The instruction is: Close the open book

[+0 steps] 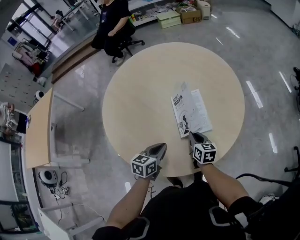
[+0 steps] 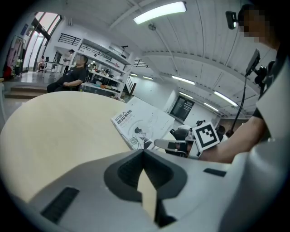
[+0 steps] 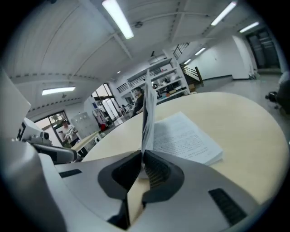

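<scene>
An open book lies on the right part of the round wooden table. Its front cover, white with a drawing and dark print, stands lifted over the text pages. My right gripper is shut on the cover's near edge. In the right gripper view the cover rises edge-on from between the jaws of the right gripper, with the printed pages flat to its right. My left gripper hovers over the table's near edge, left of the book, shut with nothing in it. The left gripper view shows the cover tilted up.
A person sits on a chair beyond the table's far side. Cardboard boxes lie on the floor further back. A long desk runs along the left, with a round device on the floor near it.
</scene>
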The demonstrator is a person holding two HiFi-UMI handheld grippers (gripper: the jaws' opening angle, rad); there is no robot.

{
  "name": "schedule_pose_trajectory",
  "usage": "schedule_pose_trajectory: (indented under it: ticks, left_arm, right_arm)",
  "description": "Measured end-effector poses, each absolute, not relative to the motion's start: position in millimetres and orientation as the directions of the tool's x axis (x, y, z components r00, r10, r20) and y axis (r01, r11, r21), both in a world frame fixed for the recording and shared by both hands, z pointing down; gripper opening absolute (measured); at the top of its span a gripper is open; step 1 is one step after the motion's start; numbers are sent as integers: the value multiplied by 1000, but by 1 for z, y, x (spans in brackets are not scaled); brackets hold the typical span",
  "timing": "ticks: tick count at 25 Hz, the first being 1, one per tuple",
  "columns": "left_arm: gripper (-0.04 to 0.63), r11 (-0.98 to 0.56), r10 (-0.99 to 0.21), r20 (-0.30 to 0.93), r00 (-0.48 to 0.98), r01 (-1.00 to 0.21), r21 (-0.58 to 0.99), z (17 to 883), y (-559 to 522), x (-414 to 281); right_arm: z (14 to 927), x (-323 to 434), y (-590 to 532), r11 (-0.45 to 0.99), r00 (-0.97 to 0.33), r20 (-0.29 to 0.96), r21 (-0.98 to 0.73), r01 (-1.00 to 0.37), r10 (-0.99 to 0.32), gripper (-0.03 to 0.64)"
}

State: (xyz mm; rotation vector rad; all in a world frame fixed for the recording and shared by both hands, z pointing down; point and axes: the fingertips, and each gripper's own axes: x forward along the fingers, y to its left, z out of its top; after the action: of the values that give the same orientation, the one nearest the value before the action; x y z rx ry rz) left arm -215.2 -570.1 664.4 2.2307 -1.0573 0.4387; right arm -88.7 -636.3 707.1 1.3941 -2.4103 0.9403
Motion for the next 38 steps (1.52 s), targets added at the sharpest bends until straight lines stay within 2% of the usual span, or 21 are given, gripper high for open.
schedule_pose_trajectory:
  ticks: [6, 13, 17, 24, 27, 34, 38]
  left_arm:
    - [-11, -494, -566, 522, 638, -770, 405, 662, -574, -205]
    - [-11, -484, -576, 523, 628, -778, 402, 661, -575, -204]
    - [-11, -491, -573, 536, 619, -784, 380, 665, -574, -201]
    - [-11, -492, -592, 499, 633, -774, 398, 656, -573, -192]
    - [-11, -475, -627, 464, 625, -780, 408, 649, -574, -198]
    - [-11, -460, -745, 335, 577, -808, 368, 596, -592, -218]
    - [-11, -467, -794, 243, 557, -816, 341, 551, -602, -219]
  right_arm:
    - [730, -67, -640, 157, -519, 512, -592, -791, -685, 40]
    - [746, -58, -641, 25, -512, 560, -659, -752, -652, 70]
    - [753, -45, -636, 0, -493, 604, -632, -775, -626, 87]
    - [734, -20, -635, 14, -484, 593, -624, -782, -643, 87]
    - [714, -11, -642, 91, -499, 553, -605, -791, -667, 87]
    - [613, -9, -659, 466, -605, 404, -393, -792, -687, 87]
    - [559, -8, -658, 576, -648, 318, -297, -762, -692, 75]
